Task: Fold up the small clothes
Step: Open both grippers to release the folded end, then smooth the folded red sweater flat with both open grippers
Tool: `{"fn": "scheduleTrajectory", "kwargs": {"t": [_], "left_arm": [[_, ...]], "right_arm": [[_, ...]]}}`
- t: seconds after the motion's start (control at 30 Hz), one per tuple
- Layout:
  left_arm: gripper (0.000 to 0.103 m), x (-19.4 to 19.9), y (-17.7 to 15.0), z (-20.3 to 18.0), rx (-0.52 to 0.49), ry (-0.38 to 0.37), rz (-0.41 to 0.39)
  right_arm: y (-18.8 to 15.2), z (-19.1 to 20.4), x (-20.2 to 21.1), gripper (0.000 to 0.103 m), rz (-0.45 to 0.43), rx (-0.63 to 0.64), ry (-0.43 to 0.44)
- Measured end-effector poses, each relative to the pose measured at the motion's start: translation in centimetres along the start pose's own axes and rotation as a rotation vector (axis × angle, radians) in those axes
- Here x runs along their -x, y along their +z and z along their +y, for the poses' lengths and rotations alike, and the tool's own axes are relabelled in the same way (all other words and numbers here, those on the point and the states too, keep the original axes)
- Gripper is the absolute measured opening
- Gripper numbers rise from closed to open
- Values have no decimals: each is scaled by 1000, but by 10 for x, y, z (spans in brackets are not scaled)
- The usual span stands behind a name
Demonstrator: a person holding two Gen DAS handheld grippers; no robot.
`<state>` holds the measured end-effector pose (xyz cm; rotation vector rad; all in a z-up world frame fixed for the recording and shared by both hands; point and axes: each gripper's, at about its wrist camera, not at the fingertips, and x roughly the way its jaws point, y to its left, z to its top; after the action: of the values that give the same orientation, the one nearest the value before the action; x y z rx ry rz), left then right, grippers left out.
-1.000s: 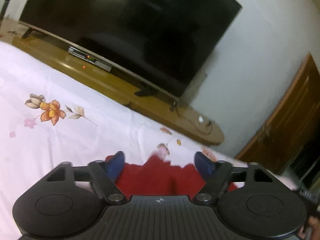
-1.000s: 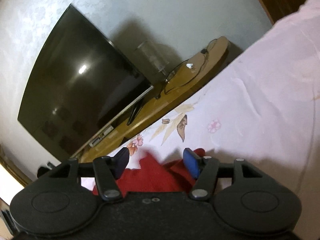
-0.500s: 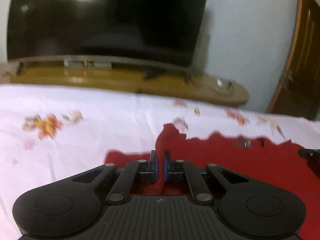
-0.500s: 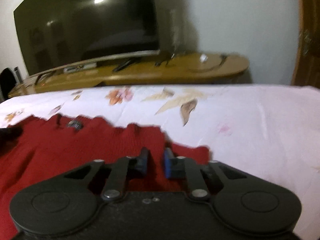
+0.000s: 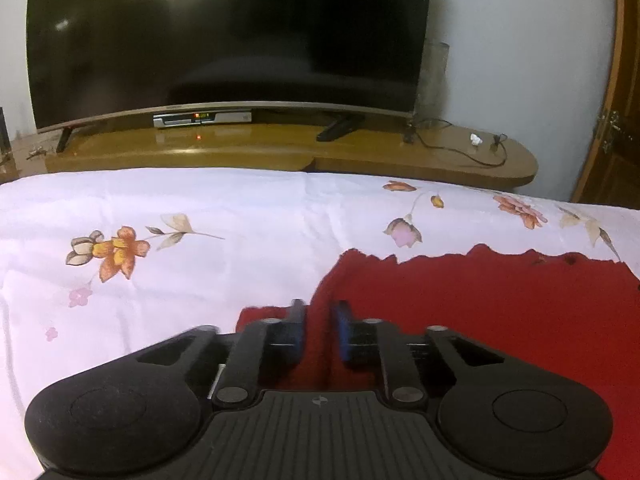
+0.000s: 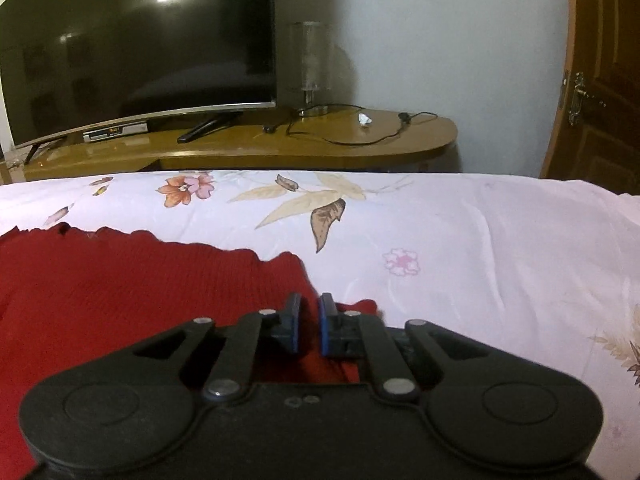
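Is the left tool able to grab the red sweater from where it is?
Probably yes. The left tool already has a raised fold of the red sweater between its nearly closed fingers, with nothing in the way.

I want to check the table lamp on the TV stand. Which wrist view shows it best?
The right wrist view: the lamp stands whole beside the TV, shade, stem and base all visible. The left wrist view shows only its faint shade near the TV's edge, its base hard to make out.
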<state>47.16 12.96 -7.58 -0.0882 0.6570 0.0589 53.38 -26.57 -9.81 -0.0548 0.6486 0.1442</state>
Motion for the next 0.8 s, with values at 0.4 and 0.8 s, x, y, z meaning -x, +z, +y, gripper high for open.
{"fn": "scheduleTrajectory", "kwargs": {"t": [0.4,0.8], "left_arm": [[69,38,-5,-94,-143,-188,-85],[70,44,-36,-4,-135,-128,-9]], "right_arm": [[14,67,31,45,-38,60,280],[-12,-6,37,35,23,122,192]]}}
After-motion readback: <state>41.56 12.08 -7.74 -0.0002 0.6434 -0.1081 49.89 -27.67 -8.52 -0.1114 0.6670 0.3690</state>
